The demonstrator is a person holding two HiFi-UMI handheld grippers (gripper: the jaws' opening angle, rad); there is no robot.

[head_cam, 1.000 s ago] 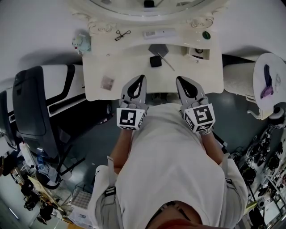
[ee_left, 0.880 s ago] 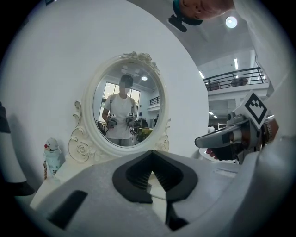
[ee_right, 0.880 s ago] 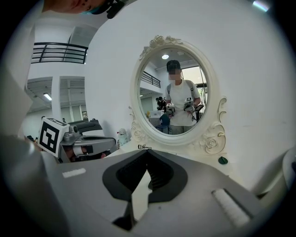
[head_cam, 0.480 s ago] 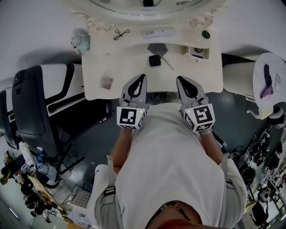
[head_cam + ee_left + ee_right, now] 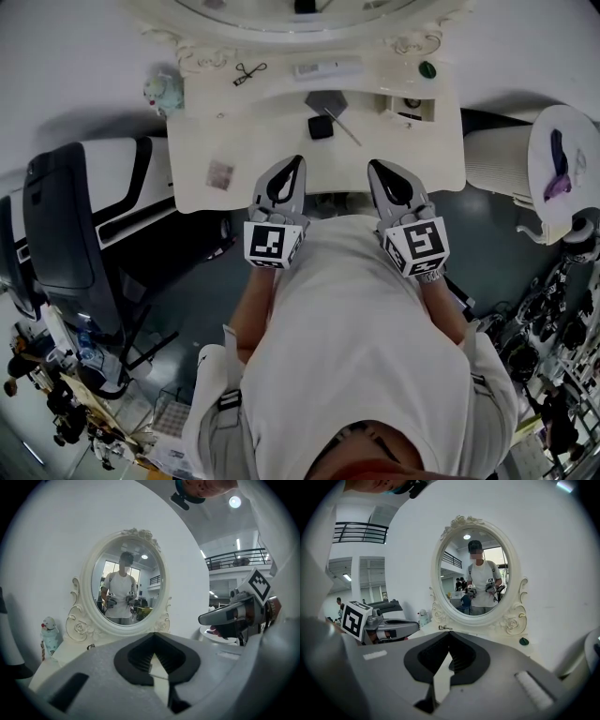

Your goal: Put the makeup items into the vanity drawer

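The makeup items lay scattered over the cream vanity top (image 5: 272, 150) in the upper middle of the head view. A black eyelash curler (image 5: 249, 72) sat toward the upper left with a pale flat bar (image 5: 327, 68) to its right, and a small green round piece (image 5: 427, 69) was at the upper right. Near the centre was a black square compact (image 5: 321, 127) with a thin stick (image 5: 346, 128) just right of it, and a small pinkish square (image 5: 221, 174) lay lower left. They were too small to name more closely. The drawer could not be made out. Part of the table's front edge was hidden behind the left gripper (image 5: 294, 165) and right gripper (image 5: 378, 167), both held over that edge, apart from every item. Each gripper's jaws were pressed together at the tips, with nothing between them. The oval mirror (image 5: 480, 576) was cut off at the head view's top.
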